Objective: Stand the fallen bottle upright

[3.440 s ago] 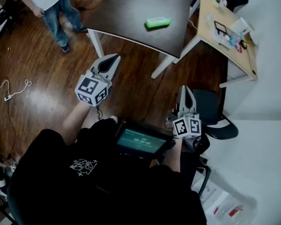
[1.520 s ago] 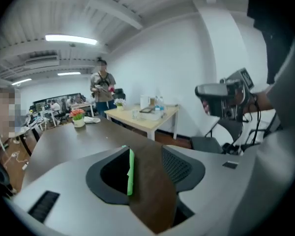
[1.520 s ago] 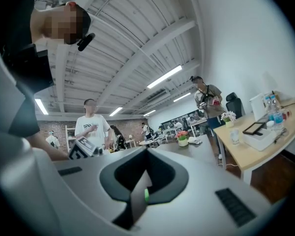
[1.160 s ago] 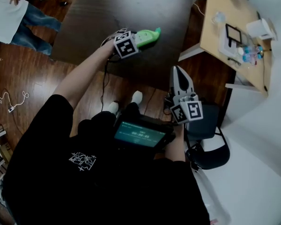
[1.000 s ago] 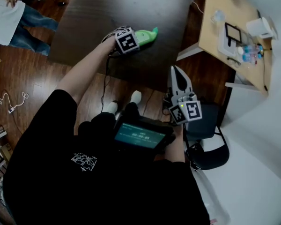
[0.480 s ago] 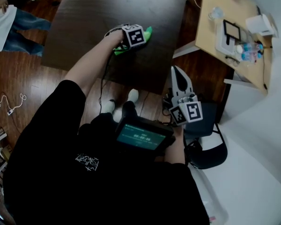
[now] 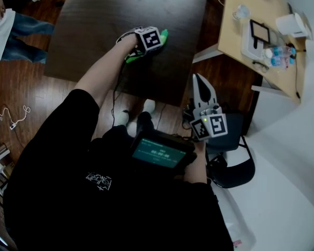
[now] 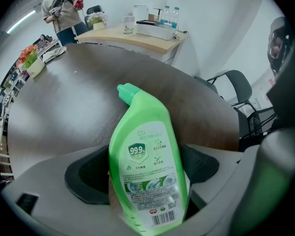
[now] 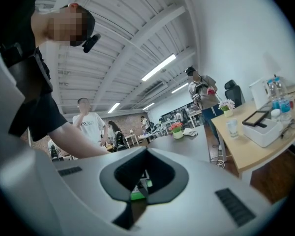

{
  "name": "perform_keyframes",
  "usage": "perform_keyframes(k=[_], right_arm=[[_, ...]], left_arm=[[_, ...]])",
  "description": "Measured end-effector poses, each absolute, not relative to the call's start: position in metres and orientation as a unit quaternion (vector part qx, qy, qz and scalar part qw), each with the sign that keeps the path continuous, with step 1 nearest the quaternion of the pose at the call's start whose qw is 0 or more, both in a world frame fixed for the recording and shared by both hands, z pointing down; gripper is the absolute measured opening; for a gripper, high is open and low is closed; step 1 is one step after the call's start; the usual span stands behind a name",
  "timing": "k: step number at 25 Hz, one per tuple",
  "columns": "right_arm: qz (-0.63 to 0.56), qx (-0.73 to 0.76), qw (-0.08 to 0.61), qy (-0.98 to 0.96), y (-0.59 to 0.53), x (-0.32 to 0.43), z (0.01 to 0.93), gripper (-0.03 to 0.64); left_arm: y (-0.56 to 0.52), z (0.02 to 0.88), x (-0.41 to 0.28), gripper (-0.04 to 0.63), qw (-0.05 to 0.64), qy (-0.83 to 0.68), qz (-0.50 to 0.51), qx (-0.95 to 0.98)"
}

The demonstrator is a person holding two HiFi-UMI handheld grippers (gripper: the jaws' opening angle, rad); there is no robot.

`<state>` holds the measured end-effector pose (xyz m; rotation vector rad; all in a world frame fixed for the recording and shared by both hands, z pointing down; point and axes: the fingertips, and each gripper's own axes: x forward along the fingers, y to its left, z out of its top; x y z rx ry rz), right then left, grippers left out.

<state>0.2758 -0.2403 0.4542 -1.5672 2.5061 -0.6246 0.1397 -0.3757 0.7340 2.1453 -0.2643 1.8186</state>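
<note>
Left gripper over the fallen bottle, right gripper away from it.

From the head view, my left gripper [image 7: 146,45] hid most of the green bottle [image 7: 164,34] lying on the dark surface [image 7: 110,14]. Its own view showed jaws just opened wider, loosely straddling the bottle's base. My right gripper [image 7: 199,80] hung clenched on nothing, off the surface's edge.

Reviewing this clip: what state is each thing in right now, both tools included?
green cleaner bottle: lying on its side on the dark table, cap on.
left tool: open, jaws just opened wider, straddling the bottle, pads not pressing on it.
right tool: shut, empty, held clear of the table.
chest screen: lit.
</note>
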Motion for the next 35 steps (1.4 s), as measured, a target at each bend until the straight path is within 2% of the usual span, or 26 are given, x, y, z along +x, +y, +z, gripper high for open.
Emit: perform_keyframes(k=[11,21,29,35], right_arm=[[-0.21,-0.521,0.063,0.825,-0.245,0.282,0.46,0.015],[-0.211,-0.52,0.061,0.825,-0.246,0.285,0.463,0.015],[-0.209,-0.516,0.043,0.83,-0.246,0.262,0.465,0.015],[-0.206,-0.513,0.01,0.834,-0.24,0.233,0.467,0.015]], left_arm=[[-0.378,0.735,0.144,0.444,0.174,-0.109,0.598,0.774],[-0.368,0.713,0.149,0.442,0.253,-0.129,0.511,0.811],[-0.413,0.664,0.133,0.441,0.166,-0.243,0.35,0.889],[-0.422,0.63,0.102,0.44,0.128,-0.345,0.217,0.904]])
